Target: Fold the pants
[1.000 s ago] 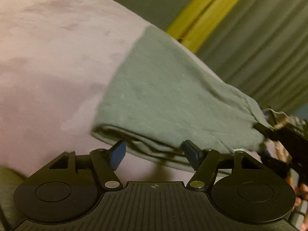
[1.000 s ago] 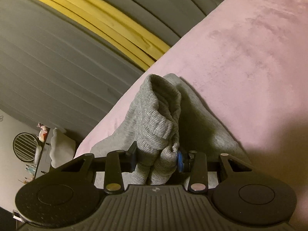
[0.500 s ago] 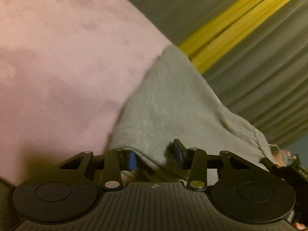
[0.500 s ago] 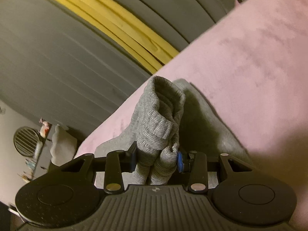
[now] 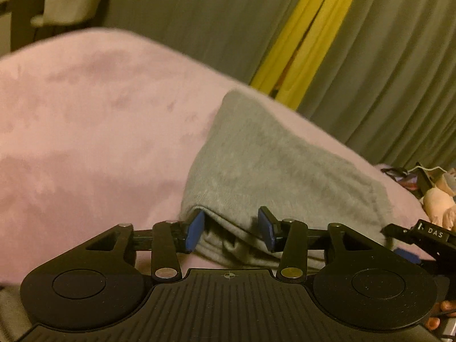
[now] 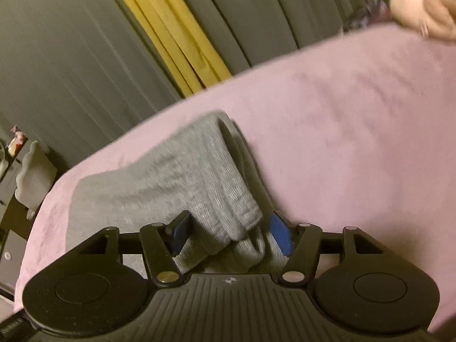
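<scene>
The grey pants [image 5: 279, 165] lie folded into a thick pad on a pink blanket [image 5: 85, 119]. My left gripper [image 5: 231, 229] is at the pad's near edge, its jaws opening. The layered fold edge sits between the blue pads without being squeezed. In the right wrist view the ribbed end of the pants [image 6: 216, 176] slumps between the fingers of my right gripper [image 6: 230, 235]. Its jaws are opening too, with a gap showing beside each blue pad [image 6: 280, 236]. The rest of the pants lies flat to the left.
Grey curtains [image 5: 384, 65] with a yellow strip [image 5: 307, 28] hang behind the bed. A pale plush toy [image 5: 436, 199] lies at the blanket's right end, beside the black housing of the right tool [image 5: 427, 235]. A white chair [image 5: 74, 0] stands far left, and a shelf [image 6: 17, 156] beyond the bed's edge.
The right jaws have spread off the ribbed bunch they were pinching, and it has sagged flatter. The left jaws closed in on the fold edge, then widened again as that gripper rose.
</scene>
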Demonstrator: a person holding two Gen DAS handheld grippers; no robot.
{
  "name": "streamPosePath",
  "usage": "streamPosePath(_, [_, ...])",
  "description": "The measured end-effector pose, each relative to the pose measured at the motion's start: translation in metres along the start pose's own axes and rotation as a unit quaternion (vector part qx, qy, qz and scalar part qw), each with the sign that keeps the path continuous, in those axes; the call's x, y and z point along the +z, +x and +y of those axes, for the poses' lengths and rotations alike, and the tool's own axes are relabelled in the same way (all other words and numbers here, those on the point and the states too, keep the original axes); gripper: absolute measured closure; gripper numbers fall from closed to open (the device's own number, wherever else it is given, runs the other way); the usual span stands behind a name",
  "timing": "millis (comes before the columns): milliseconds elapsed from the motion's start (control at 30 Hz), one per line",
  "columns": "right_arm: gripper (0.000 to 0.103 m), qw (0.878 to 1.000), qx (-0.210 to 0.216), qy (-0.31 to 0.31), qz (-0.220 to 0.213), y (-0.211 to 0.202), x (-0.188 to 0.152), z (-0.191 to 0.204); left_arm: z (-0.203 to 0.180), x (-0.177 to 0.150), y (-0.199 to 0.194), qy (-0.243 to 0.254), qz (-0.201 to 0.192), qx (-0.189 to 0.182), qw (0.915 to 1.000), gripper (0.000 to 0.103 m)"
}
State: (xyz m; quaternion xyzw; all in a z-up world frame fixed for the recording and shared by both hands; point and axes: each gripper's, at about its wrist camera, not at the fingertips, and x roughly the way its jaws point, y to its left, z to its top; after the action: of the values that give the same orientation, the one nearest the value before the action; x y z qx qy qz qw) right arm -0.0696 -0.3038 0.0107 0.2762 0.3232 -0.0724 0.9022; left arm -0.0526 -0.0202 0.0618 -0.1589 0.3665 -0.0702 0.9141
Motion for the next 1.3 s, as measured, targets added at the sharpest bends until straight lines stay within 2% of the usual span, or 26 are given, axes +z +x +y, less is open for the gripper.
streamPosePath(33, [0.043, 0.999, -0.022, -0.023, -0.018, -0.005, 0.001, 0.006, -0.006, 0.002, -0.008, 0.014, -0.027, 0.016, 0.9994, 0.032])
streamPosePath(100, [0.044, 0.994, -0.057, -0.071, -0.057, -0.016, 0.003, 0.018, -0.018, 0.004, -0.021, 0.051, -0.087, 0.048, 0.9938, 0.023])
streamPosePath(167, [0.047, 0.988, -0.038, -0.120, -0.091, -0.025, 0.001, 0.031, -0.029, 0.004, -0.019, 0.095, -0.131, 0.055, 0.9853, 0.013])
streamPosePath(200, [0.053, 0.984, -0.028, -0.146, -0.095, -0.024, -0.003, 0.039, -0.033, 0.004, -0.012, 0.114, -0.131, 0.054, 0.9834, 0.011])
streamPosePath(233, [0.062, 0.981, -0.015, -0.167, -0.092, -0.021, -0.007, 0.046, -0.036, 0.003, 0.001, 0.127, -0.122, 0.052, 0.9830, 0.011])
streamPosePath(267, [0.064, 0.980, 0.006, -0.180, -0.080, -0.015, -0.013, 0.052, -0.036, 0.001, 0.016, 0.135, -0.099, 0.053, 0.9845, 0.011])
streamPosePath(333, [0.065, 0.981, 0.046, -0.184, -0.039, 0.003, -0.025, 0.056, -0.025, -0.007, 0.054, 0.130, -0.012, 0.066, 0.9893, 0.017])
streamPosePath(367, [0.065, 0.981, 0.070, -0.181, -0.013, 0.013, -0.030, 0.053, -0.017, -0.011, 0.069, 0.122, 0.029, 0.078, 0.9890, 0.016])
streamPosePath(400, [0.072, 0.981, 0.082, -0.175, 0.008, 0.023, -0.036, 0.047, -0.009, -0.012, 0.075, 0.100, 0.045, 0.079, 0.9909, 0.011])
streamPosePath(433, [0.084, 0.981, 0.079, -0.176, 0.007, 0.029, -0.040, 0.043, -0.001, -0.008, 0.074, 0.069, 0.046, 0.070, 0.9941, 0.011])
streamPosePath(500, [0.092, 0.980, 0.058, -0.190, -0.008, 0.031, -0.039, 0.044, 0.006, -0.002, 0.067, 0.053, 0.033, 0.082, 0.9947, 0.010])
streamPosePath(600, [0.092, 0.985, 0.043, -0.165, -0.005, 0.024, -0.028, 0.053, 0.010, -0.005, 0.067, 0.043, 0.035, 0.090, 0.9945, 0.008])
streamPosePath(633, [0.089, 0.986, 0.045, -0.161, -0.014, 0.022, -0.024, 0.053, 0.007, -0.005, 0.066, 0.044, 0.034, 0.091, 0.9942, 0.008])
streamPosePath(700, [0.088, 0.983, 0.049, -0.177, -0.029, 0.024, -0.016, 0.063, 0.003, -0.006, 0.064, 0.058, 0.029, 0.095, 0.9934, 0.008])
streamPosePath(833, [0.088, 0.975, 0.049, -0.216, 0.015, 0.059, -0.013, 0.084, 0.002, -0.007, 0.068, 0.059, 0.027, 0.095, 0.9934, 0.006])
streamPosePath(867, [0.091, 0.972, 0.028, -0.231, 0.033, 0.076, -0.016, 0.085, 0.006, -0.004, 0.072, 0.055, 0.028, 0.093, 0.9937, 0.006])
streamPosePath(900, [0.103, 0.968, 0.016, -0.249, 0.030, 0.087, -0.020, 0.082, 0.008, -0.005, 0.073, 0.052, 0.030, 0.092, 0.9940, 0.006])
streamPosePath(967, [0.103, 0.957, 0.022, -0.290, -0.004, 0.097, -0.031, 0.075, 0.009, -0.005, 0.075, 0.051, 0.029, 0.090, 0.9942, 0.005])
streamPosePath(1000, [0.103, 0.956, 0.027, -0.292, -0.011, 0.097, -0.033, 0.072, 0.010, -0.005, 0.076, 0.052, 0.028, 0.091, 0.9940, 0.004])
streamPosePath(1167, [0.103, 0.963, 0.027, -0.269, -0.005, 0.080, -0.029, 0.073, 0.014, -0.002, 0.078, 0.040, 0.018, 0.088, 0.9952, 0.005])
streamPosePath(1233, [0.089, 0.964, 0.036, -0.263, -0.002, 0.065, -0.030, 0.073, 0.012, -0.001, 0.070, 0.044, -0.011, 0.083, 0.9955, 0.014])
streamPosePath(1300, [0.086, 0.961, 0.040, -0.274, -0.009, 0.048, -0.042, 0.066, 0.008, 0.001, 0.060, 0.050, -0.050, 0.086, 0.9938, 0.015])
